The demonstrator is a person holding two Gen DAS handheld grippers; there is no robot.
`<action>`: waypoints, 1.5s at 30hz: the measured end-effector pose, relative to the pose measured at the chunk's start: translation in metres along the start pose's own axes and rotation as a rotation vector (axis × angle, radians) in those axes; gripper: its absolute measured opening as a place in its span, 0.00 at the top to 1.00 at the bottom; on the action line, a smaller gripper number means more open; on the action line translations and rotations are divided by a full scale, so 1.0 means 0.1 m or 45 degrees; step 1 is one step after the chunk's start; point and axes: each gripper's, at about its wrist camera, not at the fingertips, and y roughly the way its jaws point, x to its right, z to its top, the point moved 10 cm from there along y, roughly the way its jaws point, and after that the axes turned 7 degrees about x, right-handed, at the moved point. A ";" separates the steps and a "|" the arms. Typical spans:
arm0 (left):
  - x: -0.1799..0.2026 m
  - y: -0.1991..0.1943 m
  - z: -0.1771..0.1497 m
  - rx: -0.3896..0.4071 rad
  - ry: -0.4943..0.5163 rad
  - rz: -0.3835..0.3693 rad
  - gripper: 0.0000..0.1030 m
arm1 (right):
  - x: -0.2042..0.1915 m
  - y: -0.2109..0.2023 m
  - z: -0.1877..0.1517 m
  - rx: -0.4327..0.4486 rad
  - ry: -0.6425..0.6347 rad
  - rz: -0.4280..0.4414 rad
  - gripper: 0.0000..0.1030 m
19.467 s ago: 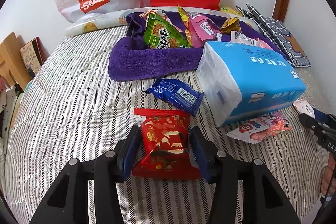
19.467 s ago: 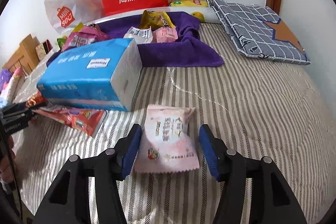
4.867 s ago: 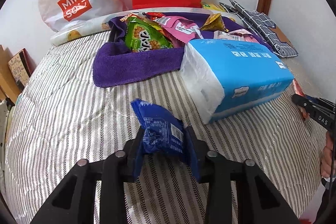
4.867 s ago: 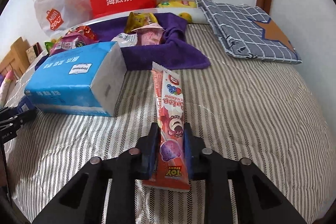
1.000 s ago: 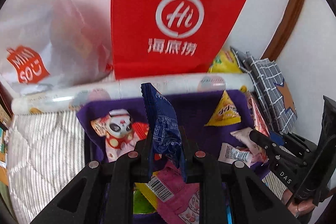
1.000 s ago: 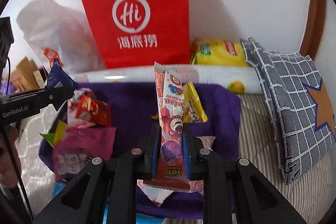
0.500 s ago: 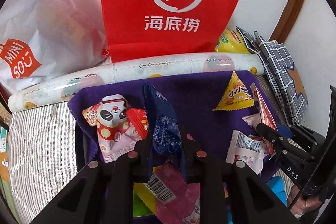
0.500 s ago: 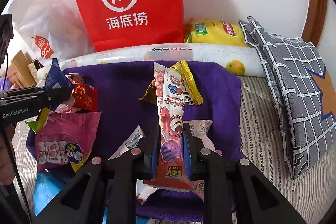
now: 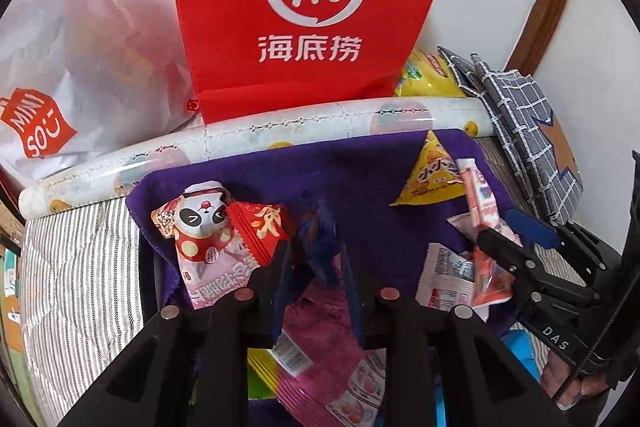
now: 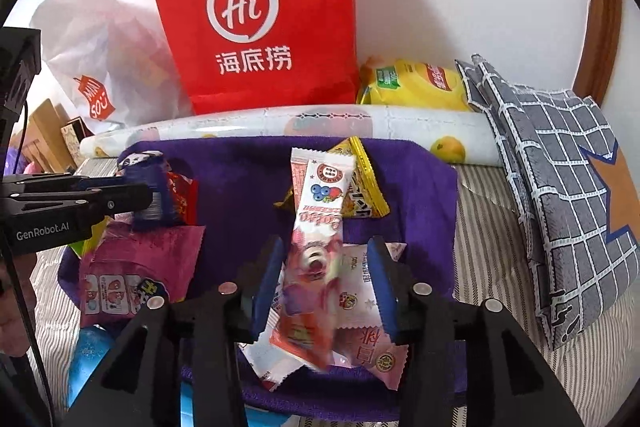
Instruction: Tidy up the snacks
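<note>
Left wrist view: striped bedding below a white wall; red paper bag upright at the back, white plastic bag beside it, printed roll lying along the near foot of both; purple towel spread in front of the roll, bearing snacks; panda packet and red packet at its left, yellow triangular packet at its right; grey checked cloth at the far right. Left gripper low in the picture, its jaws a little apart and just been opening; blue packet between the fingers, motion-blurred, so whether the pads touch it cannot be told; magenta packet beneath, partly covered by the gripper body.

Right wrist view: same bedding, bag, roll and towel; yellow pack behind the roll; checked cloth to the right. Right gripper with jaws clearly apart, just been opening; long pink stick packet between them, touching neither pad, its lower end blurred over the pale pink packets on the towel; left gripper entering from the left edge with the blue packet at its tip; blue tissue pack cut off at lower left.
</note>
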 end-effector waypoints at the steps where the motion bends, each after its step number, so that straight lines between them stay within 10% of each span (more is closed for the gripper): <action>1: 0.02 -0.02 0.00 0.003 0.005 -0.002 0.72 | 0.00 -0.01 0.01 0.004 0.006 0.006 0.56; 16: 0.18 -0.41 0.16 0.104 0.047 -0.052 0.51 | -0.04 -0.24 0.06 0.029 0.038 -0.020 0.56; 30: 0.38 -1.12 0.21 0.235 0.095 -0.037 0.43 | -0.07 -1.30 0.14 0.109 0.088 -0.171 0.46; 37: 0.40 -1.44 -0.22 0.256 0.057 -0.043 0.40 | -0.24 -1.78 0.08 0.155 0.076 -0.182 0.22; 45: 0.29 -1.94 -0.66 0.303 0.022 0.058 0.36 | -0.48 -2.13 -0.14 0.154 0.074 -0.132 0.20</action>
